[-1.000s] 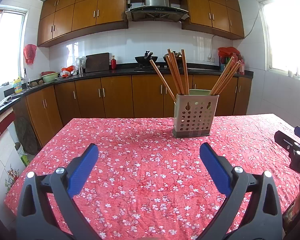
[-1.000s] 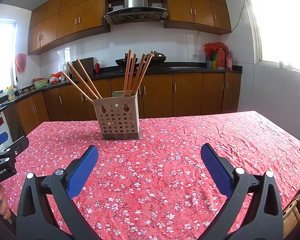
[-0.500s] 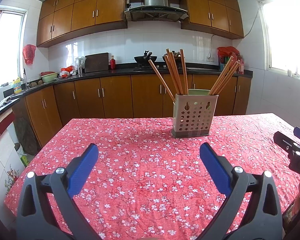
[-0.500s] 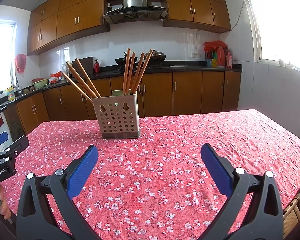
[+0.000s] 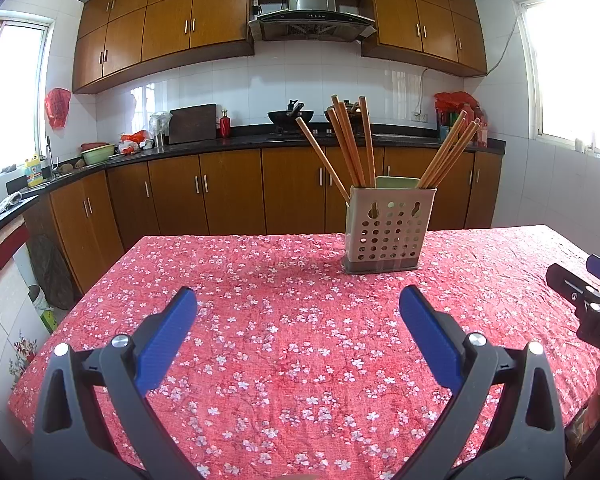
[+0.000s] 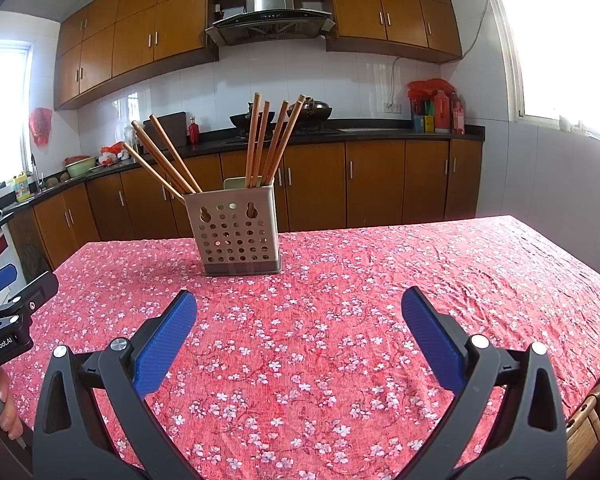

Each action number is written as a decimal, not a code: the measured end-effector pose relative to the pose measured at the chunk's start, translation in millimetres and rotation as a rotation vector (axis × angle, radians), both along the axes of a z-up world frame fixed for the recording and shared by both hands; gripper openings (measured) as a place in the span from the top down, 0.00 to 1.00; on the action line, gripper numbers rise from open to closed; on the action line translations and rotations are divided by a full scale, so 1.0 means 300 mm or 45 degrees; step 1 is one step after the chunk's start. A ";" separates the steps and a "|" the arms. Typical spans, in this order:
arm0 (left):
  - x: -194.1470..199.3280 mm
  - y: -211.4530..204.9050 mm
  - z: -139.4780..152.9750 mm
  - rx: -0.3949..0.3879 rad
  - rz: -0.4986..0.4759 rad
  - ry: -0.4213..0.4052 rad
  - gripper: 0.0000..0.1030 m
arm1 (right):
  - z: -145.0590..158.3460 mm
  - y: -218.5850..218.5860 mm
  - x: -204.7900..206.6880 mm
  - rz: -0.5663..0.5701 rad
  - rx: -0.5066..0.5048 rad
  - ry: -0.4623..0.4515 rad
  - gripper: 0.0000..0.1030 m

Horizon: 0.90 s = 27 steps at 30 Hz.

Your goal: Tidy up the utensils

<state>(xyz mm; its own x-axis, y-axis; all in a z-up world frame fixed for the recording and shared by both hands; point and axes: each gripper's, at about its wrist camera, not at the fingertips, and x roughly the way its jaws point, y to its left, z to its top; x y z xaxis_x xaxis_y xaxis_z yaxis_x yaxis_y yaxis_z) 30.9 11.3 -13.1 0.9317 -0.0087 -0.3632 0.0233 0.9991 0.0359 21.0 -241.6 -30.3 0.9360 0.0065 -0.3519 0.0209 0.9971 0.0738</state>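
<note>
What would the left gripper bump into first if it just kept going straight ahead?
Probably nothing on the table: the left gripper points just left of the utensil holder, so it looks likely to pass over bare tablecloth, though depth is unclear.

Both wrist views low over table (image 5: 260, 264), facing kitchen counter, sharing central utensil holder (image 5: 388, 230)

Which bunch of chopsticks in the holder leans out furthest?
The left-hand bunch in the right wrist view: it splays steeply outward over the holder, while the other bunch stands nearly upright.
</note>
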 end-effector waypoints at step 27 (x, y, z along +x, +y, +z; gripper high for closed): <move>0.006 0.005 -0.004 -0.001 -0.003 0.004 0.04 | -0.003 0.003 -0.001 0.000 0.004 0.002 0.02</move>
